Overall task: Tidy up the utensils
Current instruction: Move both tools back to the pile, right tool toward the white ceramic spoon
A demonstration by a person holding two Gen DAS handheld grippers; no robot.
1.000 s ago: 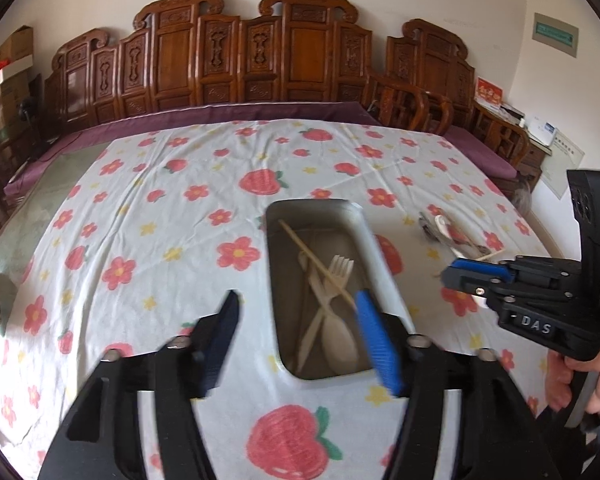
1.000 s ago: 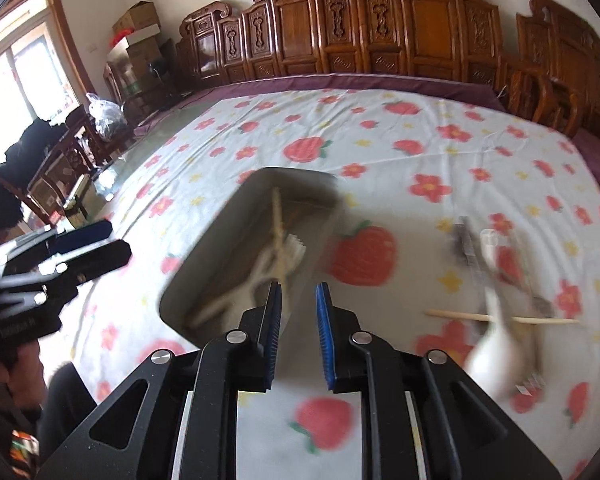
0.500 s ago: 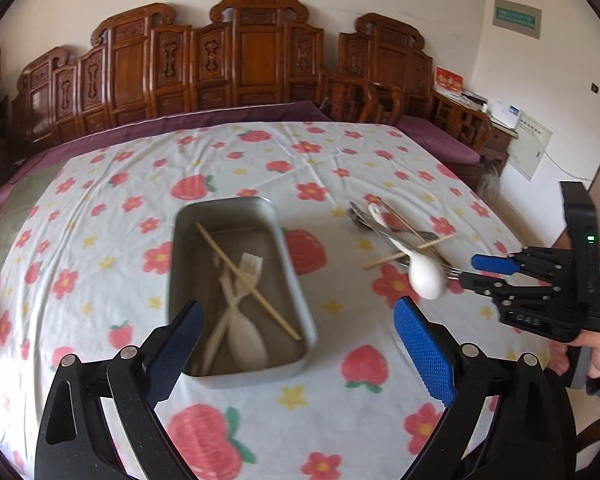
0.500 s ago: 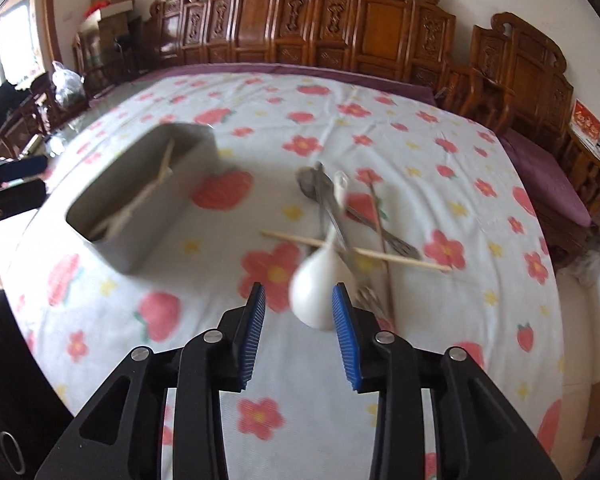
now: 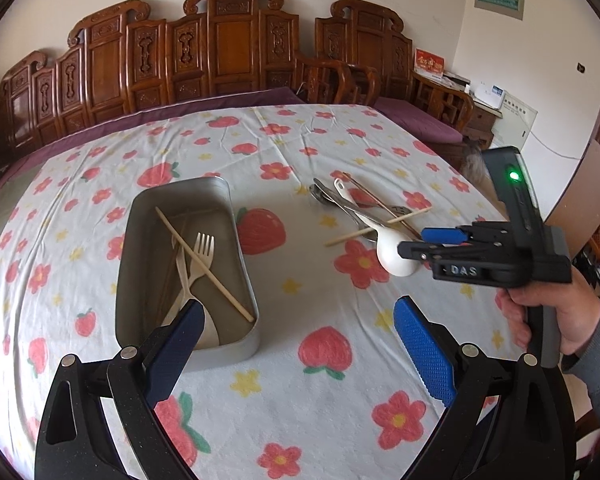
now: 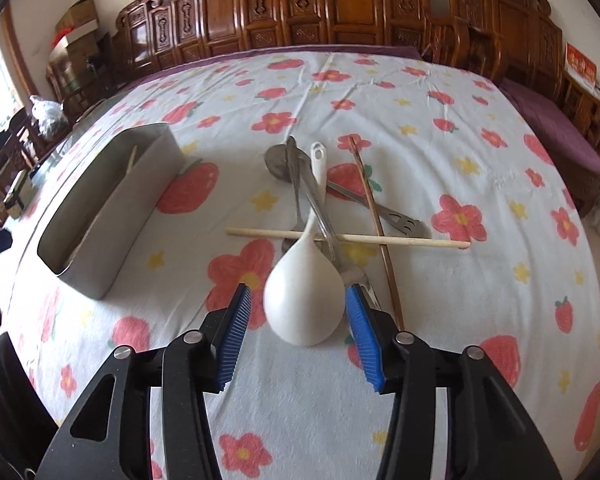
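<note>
Floral tablecloth (image 5: 300,360) covers table. Metal tray (image 5: 140,240) left of centre holds pale fork (image 5: 202,252), spoon, chopstick (image 5: 204,264). Right of tray, loose pile: white ladle-spoon (image 6: 304,300), metal utensils (image 6: 300,176), light chopstick (image 6: 420,241) crossing, dark chopstick (image 6: 374,208). Right gripper (image 6: 296,332) spread wide, straddling white spoon bowl, pads not touching. Left gripper (image 5: 300,344) wide open near front edge, empty.
</note>
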